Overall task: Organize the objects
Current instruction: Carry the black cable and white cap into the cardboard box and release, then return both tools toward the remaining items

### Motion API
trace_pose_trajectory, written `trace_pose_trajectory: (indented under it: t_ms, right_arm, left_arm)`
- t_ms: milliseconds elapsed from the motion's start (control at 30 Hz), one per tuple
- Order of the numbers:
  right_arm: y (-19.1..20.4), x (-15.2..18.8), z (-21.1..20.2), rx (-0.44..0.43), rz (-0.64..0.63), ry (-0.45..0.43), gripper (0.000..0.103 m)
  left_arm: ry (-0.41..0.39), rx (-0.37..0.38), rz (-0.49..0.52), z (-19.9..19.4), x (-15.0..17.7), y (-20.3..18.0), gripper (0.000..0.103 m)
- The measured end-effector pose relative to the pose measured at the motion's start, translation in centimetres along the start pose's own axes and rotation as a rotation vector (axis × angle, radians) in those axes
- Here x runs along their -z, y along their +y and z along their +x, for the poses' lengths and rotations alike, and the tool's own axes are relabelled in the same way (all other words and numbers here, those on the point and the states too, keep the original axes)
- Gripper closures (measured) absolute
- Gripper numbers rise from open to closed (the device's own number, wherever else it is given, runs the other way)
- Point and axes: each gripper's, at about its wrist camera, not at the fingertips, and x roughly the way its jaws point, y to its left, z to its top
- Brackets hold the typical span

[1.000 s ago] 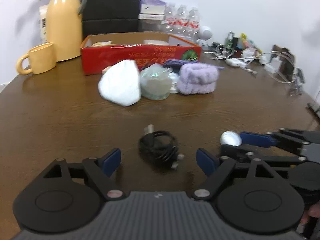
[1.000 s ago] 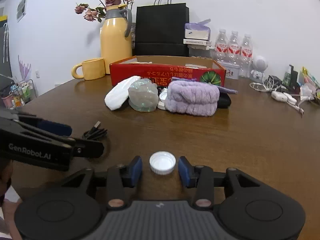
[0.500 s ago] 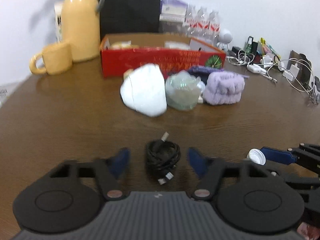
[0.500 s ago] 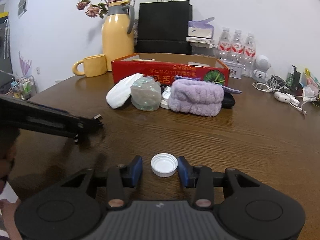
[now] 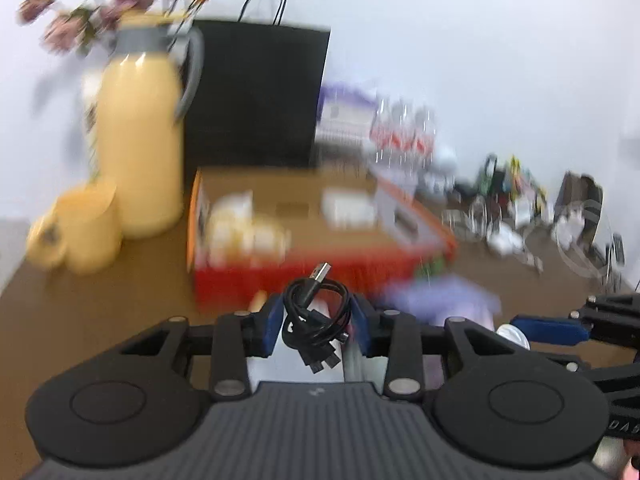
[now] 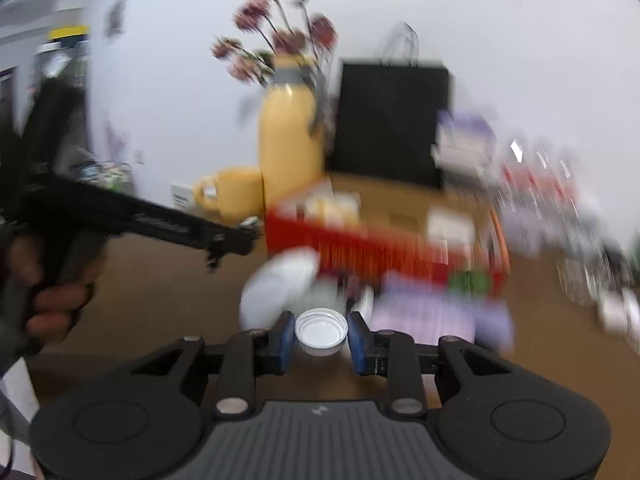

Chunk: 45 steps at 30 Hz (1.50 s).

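Both loads are now off the table, jaws just closed. Left gripper clamps the coiled black cable, USB plug pointing up and far. Right gripper pinches the white cap, open side up. Red box just beyond; yellow jug and mug far left.

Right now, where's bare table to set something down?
Bare brown wooden table lies left of the red cardboard box, in front of the yellow mug. More shows right of the purple towel roll. It is crowded along the box front and the far right edge with the cables.
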Motion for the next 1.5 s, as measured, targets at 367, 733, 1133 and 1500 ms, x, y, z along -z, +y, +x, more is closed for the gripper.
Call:
trace_pose_trajectory:
  t_ms: [367,733,1133,1500]
  right_arm:
    - [-15.0,-14.0,29.7,0.07,0.201,0.306,0.076]
    - [-15.8,-14.7,28.2,0.143,0.234,0.195,0.06]
    - [-5.3,-7.7,4.8,0.074,0.137,-0.007,0.025]
    - [2.9,7.9,-7.1,0.133,0.357,0.006,0.018]
  left_arm:
    - [0.332,-0.211,0.01,28.1,-10.5,4.8,0.063]
    - [0.086,-0.119,0.036,17.5,-12.4,3.3,0.023]
    - [-0.102,-0.058,-0.006,-4.5,0.6,-0.9,0.0]
    - [0.013,-0.185,0.036,-13.2,14.2,-4.7,0.0]
